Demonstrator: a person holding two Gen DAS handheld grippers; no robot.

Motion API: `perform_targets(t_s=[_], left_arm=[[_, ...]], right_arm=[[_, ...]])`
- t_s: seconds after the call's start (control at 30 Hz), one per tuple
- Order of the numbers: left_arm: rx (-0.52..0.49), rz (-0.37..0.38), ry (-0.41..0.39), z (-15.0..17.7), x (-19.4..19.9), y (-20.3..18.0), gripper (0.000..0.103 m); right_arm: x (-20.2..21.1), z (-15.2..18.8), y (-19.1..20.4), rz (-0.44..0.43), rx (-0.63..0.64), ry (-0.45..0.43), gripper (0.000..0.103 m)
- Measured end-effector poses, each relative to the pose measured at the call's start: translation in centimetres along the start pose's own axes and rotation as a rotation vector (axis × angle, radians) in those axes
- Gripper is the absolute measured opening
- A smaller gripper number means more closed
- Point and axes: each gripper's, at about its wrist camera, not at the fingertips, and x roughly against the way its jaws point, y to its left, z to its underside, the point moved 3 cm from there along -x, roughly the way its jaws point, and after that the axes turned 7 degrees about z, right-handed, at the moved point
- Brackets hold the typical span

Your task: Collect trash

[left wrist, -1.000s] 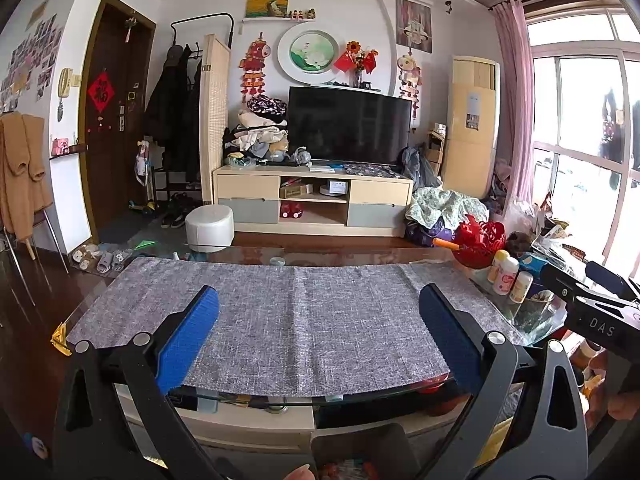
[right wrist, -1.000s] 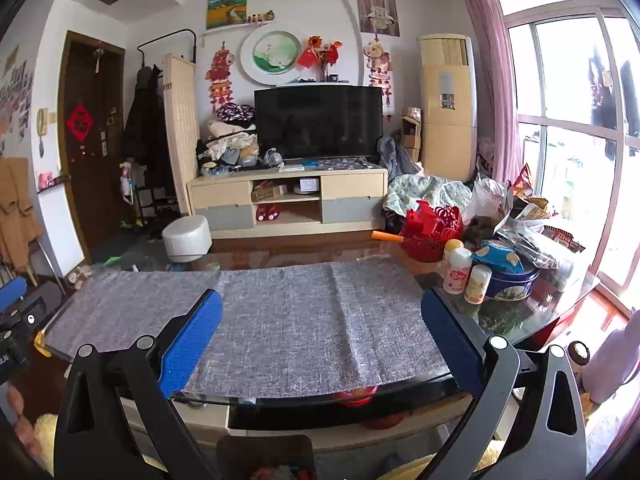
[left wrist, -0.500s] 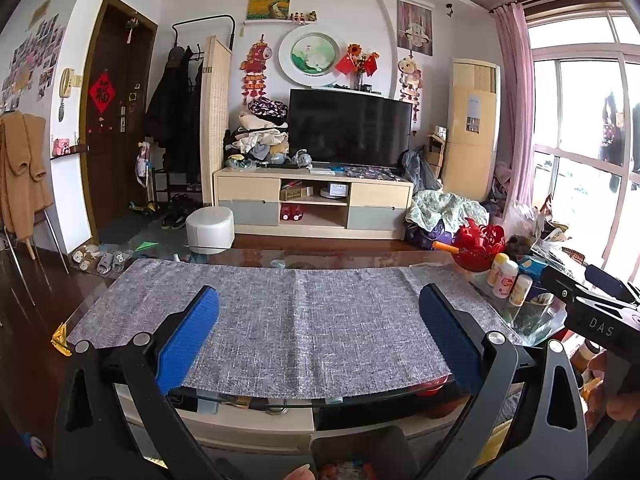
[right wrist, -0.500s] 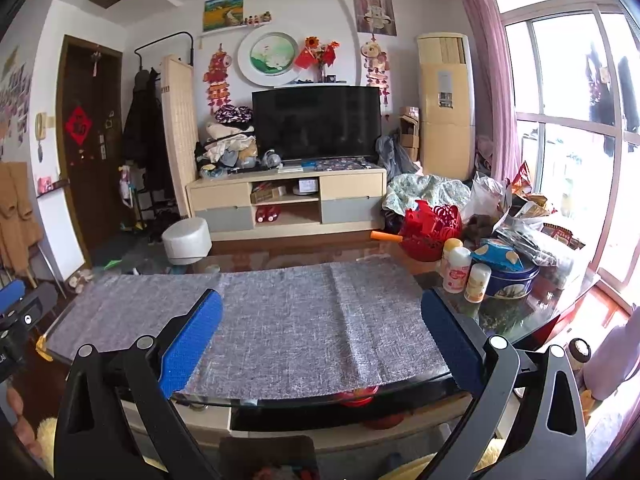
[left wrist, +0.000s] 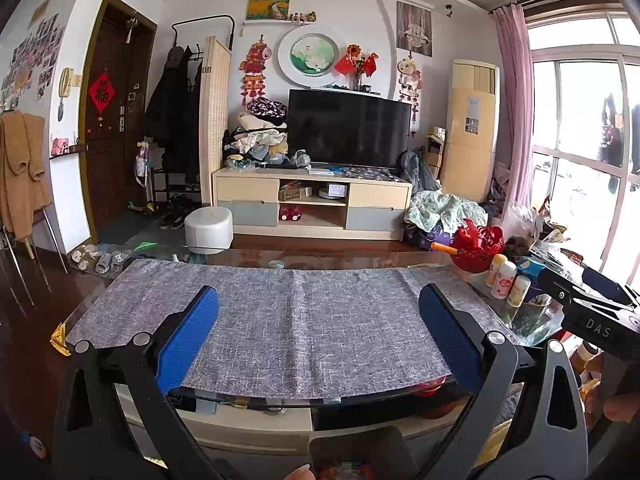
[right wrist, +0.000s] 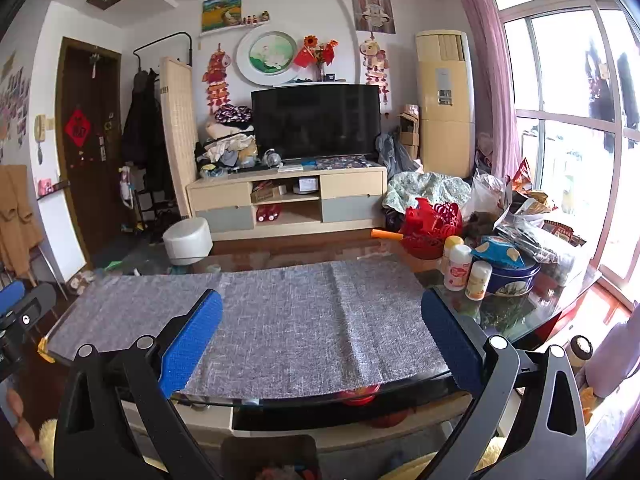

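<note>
Nothing has shifted since earlier: left gripper (left wrist: pixel 318 334) and right gripper (right wrist: pixel 322 338) hover before the glass worktop (right wrist: pixel 532 312), jaws wide apart, empty. Crinkled snack bags (right wrist: pixel 532 216) lie heaped at its right end beyond the grey cloth (right wrist: pixel 280 316).

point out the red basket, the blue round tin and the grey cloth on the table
red openwork plastic basket (right wrist: pixel 430 226), right wrist view, on its front wall
blue round biscuit tin (right wrist: pixel 514 278), right wrist view, on its side wall
grey woven table cloth (right wrist: pixel 288 316), right wrist view, on its bare middle
</note>
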Motion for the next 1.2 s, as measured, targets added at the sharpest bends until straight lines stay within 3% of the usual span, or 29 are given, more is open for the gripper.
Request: perform_targets(t_s=[1.2], left_arm=[[0.063, -0.016, 0.012, 0.25, -0.15, -0.61, 0.095]], right_arm=[[-0.34, 0.54, 0.63, 0.012, -0.014, 0.038, 0.100]])
